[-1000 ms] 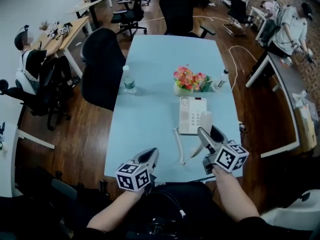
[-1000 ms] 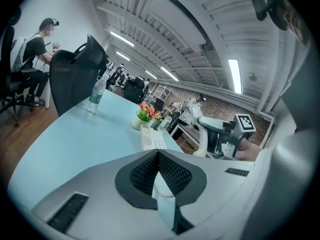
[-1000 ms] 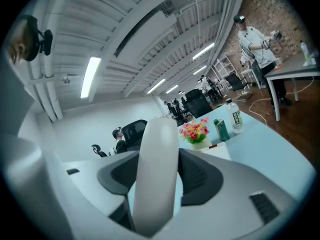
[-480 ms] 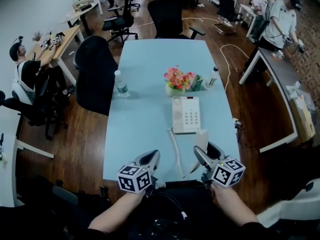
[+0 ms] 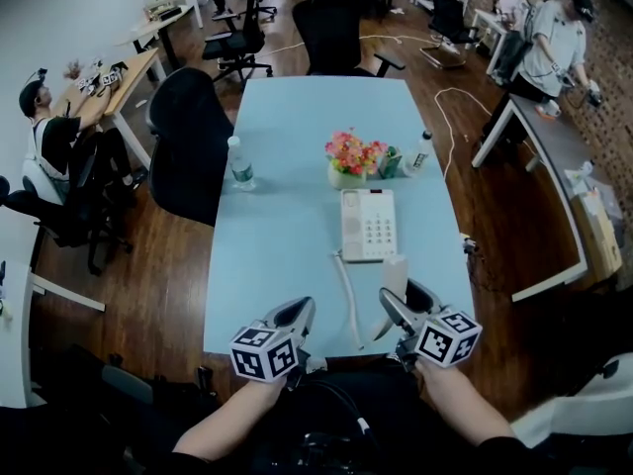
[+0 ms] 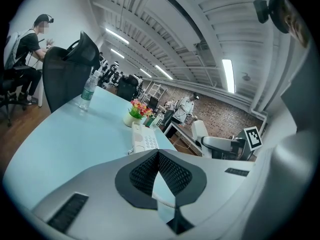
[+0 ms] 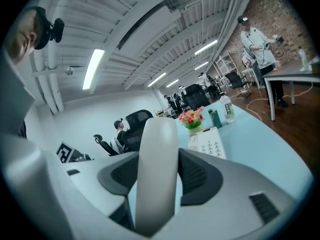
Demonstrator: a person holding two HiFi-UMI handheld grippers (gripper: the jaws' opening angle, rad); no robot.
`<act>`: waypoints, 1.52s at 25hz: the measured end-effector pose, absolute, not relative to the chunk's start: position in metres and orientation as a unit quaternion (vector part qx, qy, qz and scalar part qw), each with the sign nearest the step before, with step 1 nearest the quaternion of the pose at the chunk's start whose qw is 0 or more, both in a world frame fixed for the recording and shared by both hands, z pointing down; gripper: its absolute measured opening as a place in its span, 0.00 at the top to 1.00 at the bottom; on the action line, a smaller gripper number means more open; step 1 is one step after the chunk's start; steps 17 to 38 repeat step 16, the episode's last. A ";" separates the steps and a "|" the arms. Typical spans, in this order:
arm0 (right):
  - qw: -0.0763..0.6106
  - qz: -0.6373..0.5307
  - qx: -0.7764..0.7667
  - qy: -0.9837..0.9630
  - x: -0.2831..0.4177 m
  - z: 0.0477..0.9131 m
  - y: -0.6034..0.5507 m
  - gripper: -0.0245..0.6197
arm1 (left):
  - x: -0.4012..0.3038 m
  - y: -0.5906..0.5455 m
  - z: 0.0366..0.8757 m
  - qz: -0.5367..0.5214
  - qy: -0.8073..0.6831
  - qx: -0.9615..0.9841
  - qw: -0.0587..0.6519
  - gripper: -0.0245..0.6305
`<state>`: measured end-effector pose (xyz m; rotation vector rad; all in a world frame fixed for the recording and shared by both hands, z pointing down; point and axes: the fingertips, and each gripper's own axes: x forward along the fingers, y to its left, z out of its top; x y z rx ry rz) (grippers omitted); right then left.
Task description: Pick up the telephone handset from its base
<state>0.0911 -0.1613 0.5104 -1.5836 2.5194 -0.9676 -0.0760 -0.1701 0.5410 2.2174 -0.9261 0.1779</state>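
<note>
The white telephone base (image 5: 368, 226) lies on the light blue table (image 5: 287, 236), keypad up, its cradle side bare. My right gripper (image 5: 401, 295) is shut on the white handset (image 5: 396, 273), held off the base near the table's front edge. In the right gripper view the handset (image 7: 157, 169) stands upright between the pads, with the base (image 7: 210, 145) beyond it. A white cord (image 5: 346, 300) runs from the base toward me. My left gripper (image 5: 297, 310) hovers by the front edge, shut and holding nothing; in the left gripper view its pads (image 6: 172, 171) meet, and the base (image 6: 142, 140) is ahead.
A pot of flowers (image 5: 348, 156) and two plastic bottles (image 5: 237, 163) (image 5: 420, 153) stand behind the phone. A black office chair (image 5: 188, 137) is at the table's left side. Other desks with seated and standing people are around.
My right gripper has carried the handset back from the base toward the table's front edge and slightly lower. The left gripper has stayed where it was.
</note>
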 end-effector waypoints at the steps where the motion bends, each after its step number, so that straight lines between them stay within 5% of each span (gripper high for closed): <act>1: 0.007 -0.311 -0.503 0.806 0.090 0.511 -0.161 0.57 | -0.077 -0.171 0.541 0.068 -0.360 0.859 0.358 0.96; 38: 0.010 -0.319 -0.502 0.804 0.085 0.514 -0.162 0.57 | -0.084 -0.179 0.541 0.065 -0.370 0.855 0.359 0.96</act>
